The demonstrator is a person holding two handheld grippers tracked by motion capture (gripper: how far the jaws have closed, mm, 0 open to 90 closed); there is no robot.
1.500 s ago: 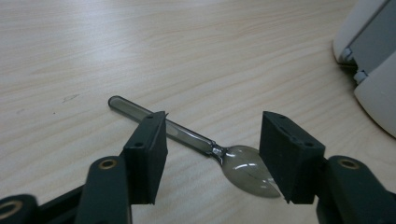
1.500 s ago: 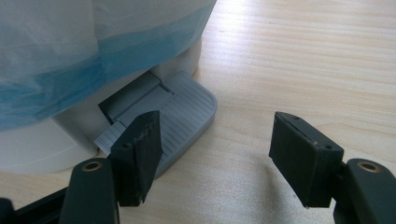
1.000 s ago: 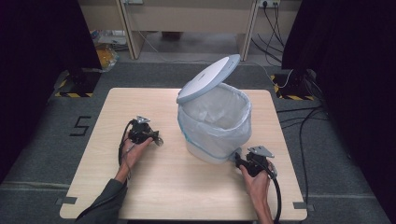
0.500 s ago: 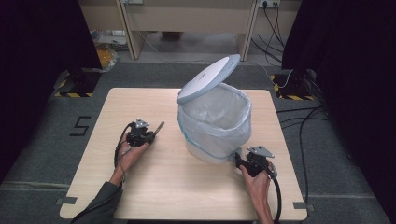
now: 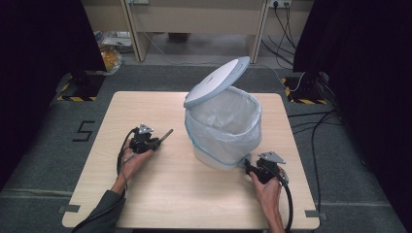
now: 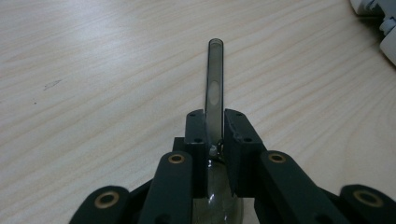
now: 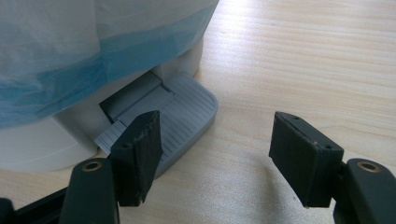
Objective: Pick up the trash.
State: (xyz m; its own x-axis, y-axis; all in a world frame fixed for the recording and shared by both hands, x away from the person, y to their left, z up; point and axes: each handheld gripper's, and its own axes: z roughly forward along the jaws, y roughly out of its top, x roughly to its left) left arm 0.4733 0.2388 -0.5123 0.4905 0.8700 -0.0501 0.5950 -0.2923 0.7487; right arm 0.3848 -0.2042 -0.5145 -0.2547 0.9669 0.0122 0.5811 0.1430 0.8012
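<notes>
Left tongs [image 5: 158,141] grip the spoon [image 6: 215,79]; open right tongs [image 5: 248,166] press the pedal [image 7: 184,116]. Hold it down and carry the spoon toward 2 o'clock into the bin [image 5: 218,141].

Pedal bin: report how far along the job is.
Done: the bin is lined and its lid stands open; the right gripper, jaws apart, has one jaw on the pedal, apparently pressing it. In hand: the left gripper is shut on a clear spoon, low over the table, beside the bin. Left: probably carrying the spoon over the opening, dropping it and releasing the pedal.
</notes>
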